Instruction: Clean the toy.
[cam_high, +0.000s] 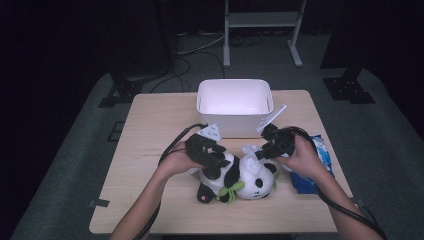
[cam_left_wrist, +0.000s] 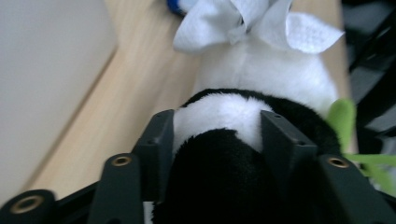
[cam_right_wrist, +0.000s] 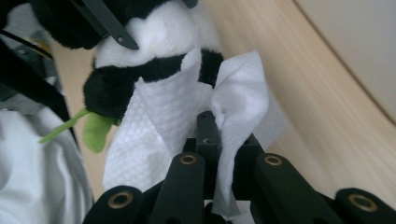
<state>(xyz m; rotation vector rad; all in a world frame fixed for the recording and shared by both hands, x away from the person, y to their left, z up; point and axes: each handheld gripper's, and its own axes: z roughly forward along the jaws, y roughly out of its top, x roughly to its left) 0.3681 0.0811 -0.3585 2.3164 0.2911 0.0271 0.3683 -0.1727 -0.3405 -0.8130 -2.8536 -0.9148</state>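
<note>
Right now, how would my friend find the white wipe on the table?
Start at the white bin at the table's far edge. In front lies a panda toy. The wipe rests on it, pinched by the right gripper: thin, crinkled and dimpled, not furry.

My left gripper (cam_high: 216, 156) and right gripper (cam_high: 264, 148) are matte black, each topped by a grey three-cornered plate and trailing a black cable. Their jaws show brass-ringed screw holes. My forearms are bare, without sleeves.
</note>
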